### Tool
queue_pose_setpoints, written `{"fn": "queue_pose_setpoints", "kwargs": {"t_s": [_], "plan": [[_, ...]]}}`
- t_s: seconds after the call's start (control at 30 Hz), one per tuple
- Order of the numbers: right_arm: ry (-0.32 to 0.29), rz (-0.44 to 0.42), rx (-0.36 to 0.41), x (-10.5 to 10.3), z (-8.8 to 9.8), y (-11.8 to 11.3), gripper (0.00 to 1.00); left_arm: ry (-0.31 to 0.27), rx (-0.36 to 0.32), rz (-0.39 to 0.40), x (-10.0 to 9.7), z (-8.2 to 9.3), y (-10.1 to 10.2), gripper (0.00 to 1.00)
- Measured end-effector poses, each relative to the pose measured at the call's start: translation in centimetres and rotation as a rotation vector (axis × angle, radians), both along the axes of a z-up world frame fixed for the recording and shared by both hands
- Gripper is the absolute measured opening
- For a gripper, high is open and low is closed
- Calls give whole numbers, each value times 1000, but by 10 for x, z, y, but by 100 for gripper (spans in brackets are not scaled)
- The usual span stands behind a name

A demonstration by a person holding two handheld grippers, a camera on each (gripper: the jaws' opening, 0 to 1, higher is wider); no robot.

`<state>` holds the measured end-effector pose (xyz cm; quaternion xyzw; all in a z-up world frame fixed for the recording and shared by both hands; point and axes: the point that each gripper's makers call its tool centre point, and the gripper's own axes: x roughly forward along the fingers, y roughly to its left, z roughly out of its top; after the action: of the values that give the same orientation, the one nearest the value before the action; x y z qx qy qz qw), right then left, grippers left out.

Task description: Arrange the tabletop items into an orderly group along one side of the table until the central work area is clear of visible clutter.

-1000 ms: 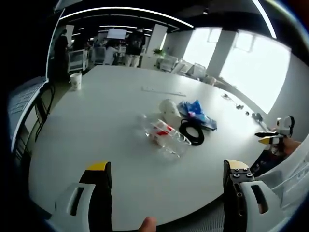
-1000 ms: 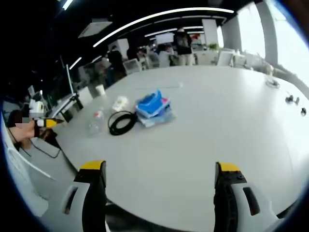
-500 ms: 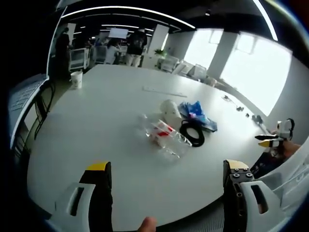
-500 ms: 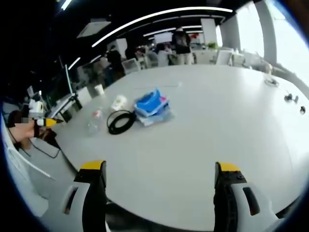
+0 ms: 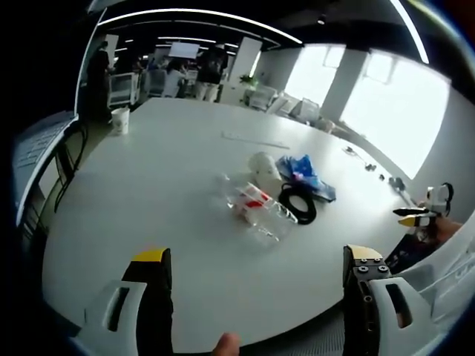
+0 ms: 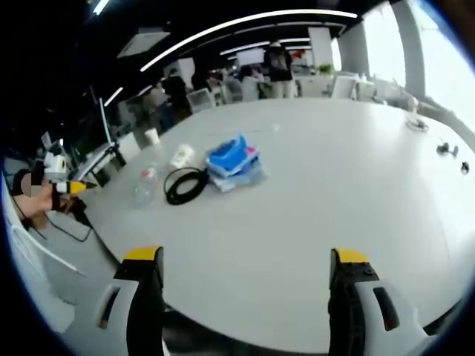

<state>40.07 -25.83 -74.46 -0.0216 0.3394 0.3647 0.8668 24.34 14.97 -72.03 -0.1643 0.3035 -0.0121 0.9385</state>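
On the white table [image 5: 148,193] a small cluster lies near the middle. It holds a clear plastic bottle [image 5: 254,210] with a red label lying on its side, a white cup [image 5: 263,165], a coiled black cable [image 5: 297,204] and a blue bag [image 5: 304,174]. My left gripper [image 5: 256,311] stands open over the near table edge, well short of the bottle. In the right gripper view the blue bag [image 6: 231,159], cable [image 6: 185,185], bottle [image 6: 145,185] and white cup [image 6: 180,157] sit far ahead to the left. My right gripper [image 6: 245,304] is open with nothing between its jaws.
A paper cup [image 5: 119,120] stands at the far left edge, and a thin strip [image 5: 256,139] lies beyond the cluster. Small dark items [image 6: 445,150] sit near the window side. Chairs and standing people [image 5: 204,70] are past the table's far end.
The left gripper view has drifted slightly; the items on the table lie where they were and both grippers stay open.
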Motion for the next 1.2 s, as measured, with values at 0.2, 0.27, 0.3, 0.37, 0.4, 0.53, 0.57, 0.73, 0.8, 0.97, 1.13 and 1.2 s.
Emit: {"fn": "queue_pose_setpoints", "kwargs": {"t_s": [0.2,0.27,0.3,0.37,0.4,0.53,0.57,0.73,0.8,0.97,1.13,1.2], "plan": [[0,4,-1,1,0,2,91,2,-4,-2,3,-2,-2,93],[1,7,1,1,0,3,90,3,-6,-4,4,-2,-2,92],[0,7,0,2,0,4,90,2,-7,-4,5,-3,-3,92],[1,9,1,3,-1,5,90,3,-10,-7,7,-3,-4,92],[1,10,2,3,-1,6,90,4,-9,-8,7,-3,-4,92],[-1,19,4,5,0,11,90,3,-11,-11,10,-3,-4,92],[-1,20,6,6,0,13,90,3,-12,-12,10,-3,-5,92],[-3,31,7,9,0,19,90,1,-11,-14,14,-4,-4,92],[-4,34,10,9,1,21,90,-1,-13,-13,15,-3,-4,92],[-5,44,12,12,0,27,90,1,-16,-14,17,-6,-5,92],[-1,48,14,14,-2,31,90,5,-21,-15,18,-8,-6,92],[-1,50,16,15,-2,32,89,7,-23,-16,19,-9,-6,92]]}}
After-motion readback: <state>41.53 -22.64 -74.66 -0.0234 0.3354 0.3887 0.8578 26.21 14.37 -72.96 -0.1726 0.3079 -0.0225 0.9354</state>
